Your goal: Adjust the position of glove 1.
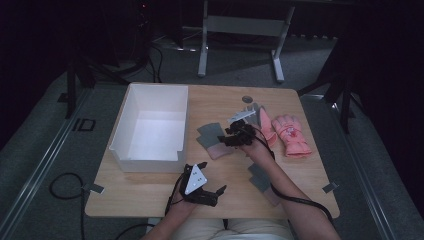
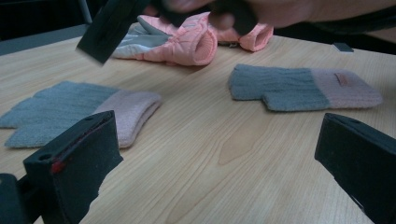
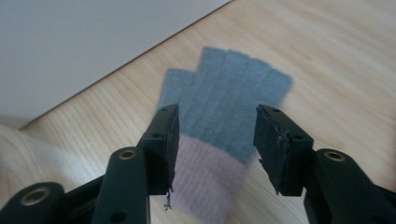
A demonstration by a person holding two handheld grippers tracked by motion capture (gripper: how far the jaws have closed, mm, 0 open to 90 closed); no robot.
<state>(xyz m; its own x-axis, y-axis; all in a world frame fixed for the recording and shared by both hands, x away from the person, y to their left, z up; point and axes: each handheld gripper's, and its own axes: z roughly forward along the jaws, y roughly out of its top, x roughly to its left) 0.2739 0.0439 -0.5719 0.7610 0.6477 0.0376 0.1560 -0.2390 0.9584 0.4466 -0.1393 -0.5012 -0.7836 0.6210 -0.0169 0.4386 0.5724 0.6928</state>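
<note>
A grey knit glove with a pink cuff (image 1: 211, 139) lies flat beside the white box (image 1: 131, 150). My right gripper (image 1: 226, 140) hovers over its cuff. In the right gripper view the glove (image 3: 229, 93) lies under the open jaws of the right gripper (image 3: 215, 140), whose pads do not press on it. A second grey-and-pink glove (image 1: 260, 180) lies partly under the right forearm. My left gripper (image 1: 210, 176) rests near the table's front edge. In its own view the left gripper (image 2: 219, 154) stands wide open over bare wood, with the two knit gloves (image 2: 70, 112) (image 2: 299, 86) farther off.
Two pink padded gloves (image 1: 292, 136) (image 1: 265, 125) lie at the right of the wooden table (image 1: 150, 195); one padded glove (image 2: 177, 42) also appears in the left gripper view. The white box has tall walls (image 3: 70, 42). A dark round mark (image 1: 246, 99) sits near the far edge.
</note>
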